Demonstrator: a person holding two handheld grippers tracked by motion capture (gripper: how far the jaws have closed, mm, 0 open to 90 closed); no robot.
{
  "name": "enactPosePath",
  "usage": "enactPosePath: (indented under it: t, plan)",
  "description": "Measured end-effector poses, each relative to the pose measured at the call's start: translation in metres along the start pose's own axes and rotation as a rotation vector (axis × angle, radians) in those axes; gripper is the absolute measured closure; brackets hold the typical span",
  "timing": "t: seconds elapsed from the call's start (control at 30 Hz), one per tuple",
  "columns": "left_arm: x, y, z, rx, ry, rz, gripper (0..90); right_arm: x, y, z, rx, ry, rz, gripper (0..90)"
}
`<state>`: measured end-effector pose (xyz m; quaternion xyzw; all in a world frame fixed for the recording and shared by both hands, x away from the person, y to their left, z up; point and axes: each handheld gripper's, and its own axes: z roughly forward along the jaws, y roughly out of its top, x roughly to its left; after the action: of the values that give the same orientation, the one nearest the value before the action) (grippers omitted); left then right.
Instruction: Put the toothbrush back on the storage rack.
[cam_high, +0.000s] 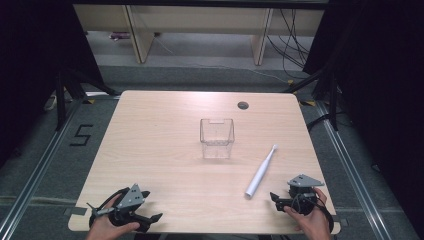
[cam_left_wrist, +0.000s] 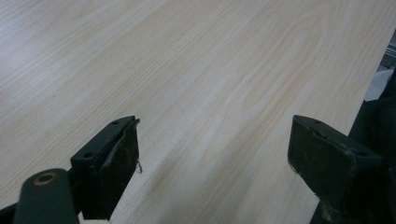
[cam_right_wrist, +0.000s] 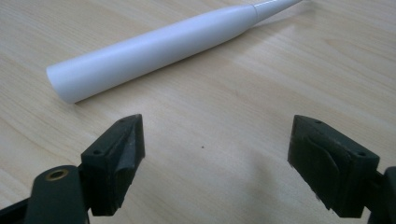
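Note:
A white electric toothbrush (cam_high: 261, 172) lies flat on the wooden table (cam_high: 165, 150), right of centre, its thin head pointing to the far side. A clear plastic cup-like container (cam_high: 217, 138) stands upright near the table's middle. My right gripper (cam_high: 280, 199) rests near the front right edge, open, just right of the toothbrush's thick end. In the right gripper view the toothbrush (cam_right_wrist: 154, 49) lies across the top, beyond the spread jaws of the right gripper (cam_right_wrist: 215, 154). My left gripper (cam_high: 152, 212) sits at the front left edge, open over bare wood; its jaws stand wide apart in the left gripper view (cam_left_wrist: 212, 158).
A round cable hole (cam_high: 243, 105) sits near the table's far edge. Beyond the table are wooden furniture legs (cam_high: 142, 35) and cables on a grey floor. A "5" mark (cam_high: 81, 135) is on the floor at left.

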<state>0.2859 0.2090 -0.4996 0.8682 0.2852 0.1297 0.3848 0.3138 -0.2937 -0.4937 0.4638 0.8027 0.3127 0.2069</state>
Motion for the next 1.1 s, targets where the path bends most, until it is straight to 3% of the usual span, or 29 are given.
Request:
enactPosePath:
  t: [0.03, 0.1, 0.3, 0.33, 0.4, 0.43, 0.57, 0.7, 0.73, 0.77, 0.8, 0.83, 0.97, 1.03, 1.07, 1.1]
  plan:
    - [0.000, 0.000, 0.000, 0.000, 0.000, 0.002, 16.0, 0.000, 0.000, 0.000, -0.001, -0.002, 0.005, 19.6]
    - [0.000, 0.000, 0.000, 0.000, 0.000, 0.002, 16.0, -0.002, 0.000, 0.001, -0.015, 0.001, -0.029, 19.8]
    - [-0.001, 0.000, 0.001, -0.011, -0.007, -0.016, 16.0, -0.003, 0.001, 0.002, -0.027, -0.008, -0.030, 19.8]
    - [0.000, 0.000, 0.000, 0.003, -0.002, 0.000, 16.0, -0.002, 0.001, 0.001, -0.016, -0.009, -0.005, 19.3]
    - [0.000, 0.000, 0.000, 0.001, -0.002, 0.002, 15.9, -0.003, 0.002, 0.003, -0.032, -0.003, -0.026, 18.5]
    - [0.000, 0.000, 0.000, 0.003, -0.001, 0.000, 16.0, -0.001, 0.003, 0.002, -0.025, -0.004, -0.006, 18.5]
    - [0.000, 0.000, 0.000, 0.001, -0.001, 0.001, 16.0, -0.003, 0.006, 0.003, -0.044, 0.008, -0.015, 18.4]
    - [0.000, 0.000, 0.001, 0.006, -0.001, 0.005, 16.0, -0.005, 0.008, 0.002, -0.050, -0.014, -0.023, 17.6]
    - [-0.002, 0.000, 0.002, -0.009, -0.008, -0.014, 16.0, -0.003, 0.010, 0.002, -0.046, -0.011, 0.025, 17.2]
    - [-0.001, 0.000, 0.001, 0.004, -0.001, -0.004, 16.0, -0.007, 0.011, 0.003, -0.063, -0.019, -0.030, 16.8]
    - [0.000, 0.000, 0.001, 0.006, 0.001, -0.002, 16.0, -0.004, 0.012, 0.002, -0.051, -0.016, 0.008, 16.6]
    - [0.000, 0.000, 0.001, 0.006, 0.001, -0.002, 16.0, -0.004, 0.012, 0.002, -0.051, -0.016, 0.008, 16.6]
    - [-0.001, 0.000, 0.002, 0.006, -0.001, -0.003, 16.0, -0.005, 0.017, 0.007, -0.078, 0.005, -0.026, 17.3]
    - [-0.001, 0.000, 0.002, 0.006, 0.000, -0.005, 16.0, -0.002, 0.020, 0.005, -0.075, 0.000, 0.003, 18.4]
    - [-0.001, 0.000, 0.002, 0.005, 0.000, -0.004, 15.9, -0.004, 0.020, 0.007, -0.087, 0.001, -0.034, 18.8]
    - [-0.001, 0.000, 0.002, 0.005, 0.000, -0.004, 16.0, -0.004, 0.020, 0.007, -0.087, 0.001, -0.034, 18.8]
